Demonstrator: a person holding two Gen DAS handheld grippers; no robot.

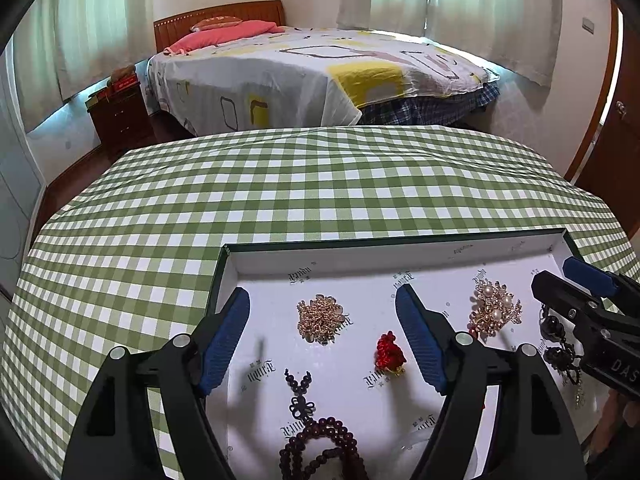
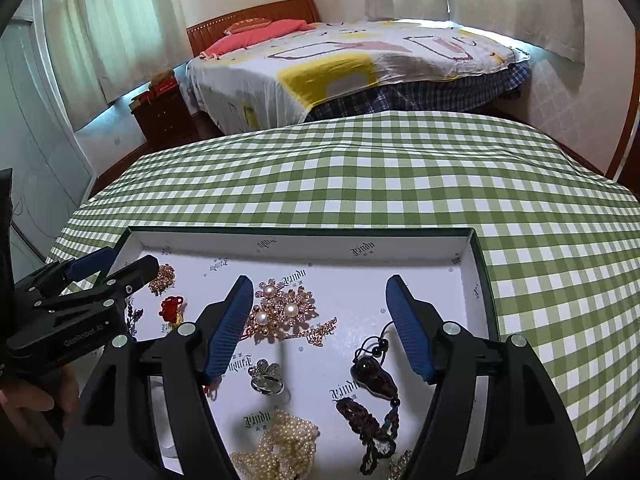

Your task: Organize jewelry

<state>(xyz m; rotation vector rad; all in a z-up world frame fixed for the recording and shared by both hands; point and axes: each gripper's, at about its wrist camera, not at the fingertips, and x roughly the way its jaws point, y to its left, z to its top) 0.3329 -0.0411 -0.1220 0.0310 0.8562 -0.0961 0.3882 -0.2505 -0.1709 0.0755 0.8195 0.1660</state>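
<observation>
A shallow white-lined box (image 1: 400,264) (image 2: 304,248) sits on the green checked tablecloth and holds jewelry. In the left wrist view I see a gold chain pile (image 1: 320,320), a red bead charm (image 1: 390,352), a dark red bead bracelet (image 1: 320,444) and a gold pearl brooch (image 1: 496,308). In the right wrist view the pearl brooch (image 2: 280,312), a silver ring (image 2: 266,378), a pearl necklace (image 2: 280,444) and a dark pendant cord (image 2: 372,376) lie in the box. My left gripper (image 1: 322,300) and right gripper (image 2: 320,290) hover open and empty above the box.
The tablecloth (image 1: 280,192) spreads beyond the box. A bed (image 1: 312,68) stands behind the table, a wooden nightstand (image 1: 120,112) to its left, a door (image 1: 616,152) at right.
</observation>
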